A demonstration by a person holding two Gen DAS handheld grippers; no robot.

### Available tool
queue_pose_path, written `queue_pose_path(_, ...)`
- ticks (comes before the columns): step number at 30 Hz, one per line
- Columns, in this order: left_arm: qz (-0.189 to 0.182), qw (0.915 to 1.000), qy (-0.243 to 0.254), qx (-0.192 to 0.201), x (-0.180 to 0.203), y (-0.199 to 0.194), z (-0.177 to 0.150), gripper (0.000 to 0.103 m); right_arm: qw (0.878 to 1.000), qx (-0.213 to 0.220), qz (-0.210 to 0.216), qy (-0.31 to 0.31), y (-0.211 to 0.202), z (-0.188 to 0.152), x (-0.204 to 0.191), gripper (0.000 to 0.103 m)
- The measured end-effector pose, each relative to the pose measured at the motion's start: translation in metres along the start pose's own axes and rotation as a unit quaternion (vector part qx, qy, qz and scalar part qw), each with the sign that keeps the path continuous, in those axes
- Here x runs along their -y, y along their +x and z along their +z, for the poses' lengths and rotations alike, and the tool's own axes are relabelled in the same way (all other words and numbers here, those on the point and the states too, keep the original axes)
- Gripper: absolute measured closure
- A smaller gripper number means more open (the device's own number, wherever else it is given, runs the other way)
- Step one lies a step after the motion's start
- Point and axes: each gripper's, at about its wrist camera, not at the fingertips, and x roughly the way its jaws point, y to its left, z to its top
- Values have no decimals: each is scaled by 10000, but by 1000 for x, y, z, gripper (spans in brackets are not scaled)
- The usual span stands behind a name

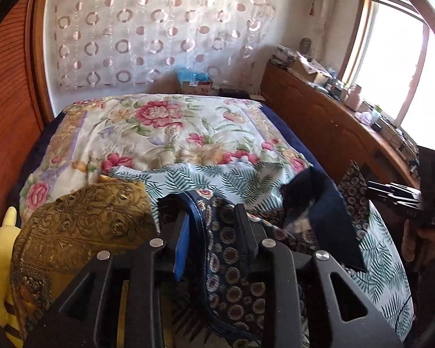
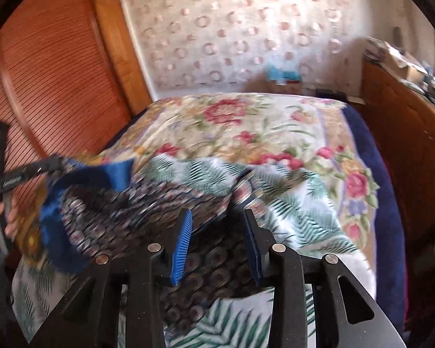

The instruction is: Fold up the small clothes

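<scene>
Navy medallion-print garment with blue trim lies rumpled on the palm-leaf sheet of the bed, stretched crosswise between left gripper and right gripper, both jaws parted, cloth passing unpinched between each.

A bed with a floral quilt fills the middle. At twelve o'clock hangs a sheer curtain patterned with rings. At nine o'clock stands a slatted wooden door; at three o'clock, a cluttered wooden cabinet beneath a bright window.
</scene>
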Motion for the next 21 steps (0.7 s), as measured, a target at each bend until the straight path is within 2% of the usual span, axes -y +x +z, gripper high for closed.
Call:
queue_pose_path(2,-120,9999,78,56,7,-11,-4,73,9999,50,72,-134,0,-7,-2,66)
queue_pose_path(6,-98,9995,240,198,14,-30,-8,73,9984,164,258,-477,-9,-29,-14,66)
queue_pose_path(8,-105,9992,291,236,14,-36,-10,73,9971,82,403,-639,-12,-42,-24,66)
queue_pose_path(11,-55,9992,340,196,11,-36,-14,73,9967,188,240,-749,-13,-47,-26,66)
queue_pose_path(16,-23,9996,252,97,1,-31,-21,71,9971,479,-36,-590,-21,-26,-5,63)
queue_pose_path(18,-14,9997,244,99,-1,-30,-22,55,9970,548,-23,-543,-21,-16,0,60)
queue_pose_path(19,-3,9996,247,104,-1,-29,-22,43,9970,530,19,-568,-18,-11,-1,60)
queue_pose_path(21,75,9994,304,135,-1,-26,-21,31,9963,521,141,-672,-13,-7,-14,59)
